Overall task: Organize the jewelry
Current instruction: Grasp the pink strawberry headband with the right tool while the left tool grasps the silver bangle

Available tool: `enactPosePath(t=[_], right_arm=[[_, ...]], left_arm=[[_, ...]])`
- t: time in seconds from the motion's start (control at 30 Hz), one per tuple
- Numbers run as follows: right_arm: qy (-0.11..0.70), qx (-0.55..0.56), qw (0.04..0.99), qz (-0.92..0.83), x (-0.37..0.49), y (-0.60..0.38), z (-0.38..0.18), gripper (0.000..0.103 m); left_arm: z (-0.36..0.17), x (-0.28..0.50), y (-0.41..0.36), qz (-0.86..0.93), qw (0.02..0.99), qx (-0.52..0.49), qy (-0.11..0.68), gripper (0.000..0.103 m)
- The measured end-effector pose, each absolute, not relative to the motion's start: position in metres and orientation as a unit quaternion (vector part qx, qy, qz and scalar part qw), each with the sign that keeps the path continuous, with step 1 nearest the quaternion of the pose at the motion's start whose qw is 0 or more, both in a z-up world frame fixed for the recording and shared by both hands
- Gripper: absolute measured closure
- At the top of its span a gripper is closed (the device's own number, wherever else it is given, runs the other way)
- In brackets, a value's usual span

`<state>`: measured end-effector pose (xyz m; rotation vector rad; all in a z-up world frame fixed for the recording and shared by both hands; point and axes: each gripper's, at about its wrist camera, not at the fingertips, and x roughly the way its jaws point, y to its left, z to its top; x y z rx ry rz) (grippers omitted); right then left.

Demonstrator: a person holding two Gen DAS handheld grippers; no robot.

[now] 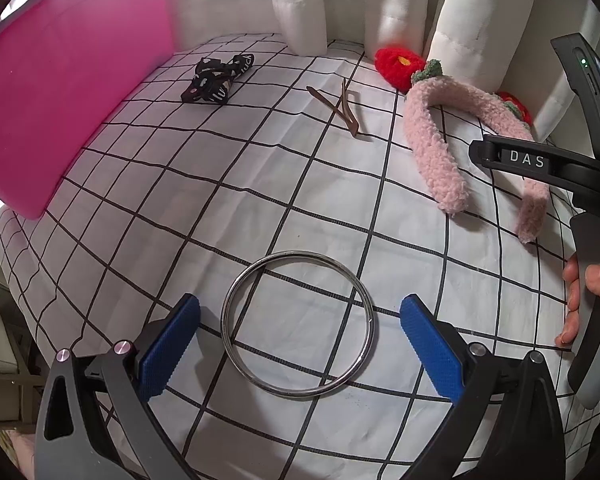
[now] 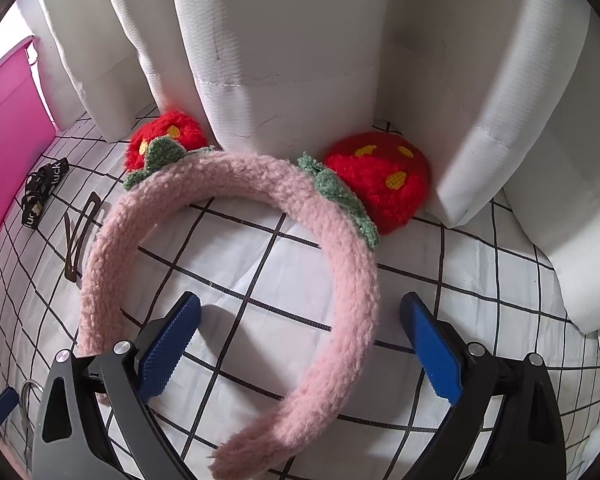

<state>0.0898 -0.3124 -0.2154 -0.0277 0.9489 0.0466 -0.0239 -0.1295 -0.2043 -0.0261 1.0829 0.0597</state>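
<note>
Both tools released: left tool straddles the thin metal bangle lying flat at lower centre, likely to skid on the checked sheet; right tool over the fuzzy pink headband risks pinching cloth.

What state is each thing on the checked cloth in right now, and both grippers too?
Silver metal ring bangle: flat on the cloth, between the left gripper's fingers, untouched.
Fuzzy pink headband with red knitted strawberries: lying on the cloth, one end between the right gripper's fingers, not gripped.
Brown metal snap hair clips: two, lying crossed.
Black printed hair tie: lying bunched.
Pink plastic box: standing at the cloth's edge.
Left gripper: open.
Right gripper: open.
</note>
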Motion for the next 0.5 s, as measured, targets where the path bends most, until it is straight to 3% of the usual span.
enactPosePath(t=[0.1, 0.27, 0.33, 0.4, 0.5], right_arm=[[0.46, -0.01, 0.887, 0.016, 0.091, -0.313, -0.215, 0.009], [0.463, -0.008, 0.886, 0.021, 0.098, -0.302, -0.214, 0.014], [0.456, -0.013, 0.89, 0.025, 0.094, -0.298, -0.211, 0.036], [0.453, -0.013, 0.891, 0.023, 0.091, -0.295, -0.209, 0.051], [0.447, -0.019, 0.894, 0.013, 0.087, -0.294, -0.207, 0.089]], left_arm=[[-0.204, -0.023, -0.13, 0.026, 0.855, -0.01, 0.517, 0.007], [-0.201, -0.027, -0.132, 0.017, 0.857, -0.008, 0.515, 0.019], [-0.199, -0.028, -0.132, 0.014, 0.858, -0.009, 0.514, 0.023], [-0.198, -0.03, -0.132, 0.014, 0.859, -0.01, 0.511, 0.028], [-0.196, -0.032, -0.132, 0.01, 0.861, -0.009, 0.508, 0.032]])
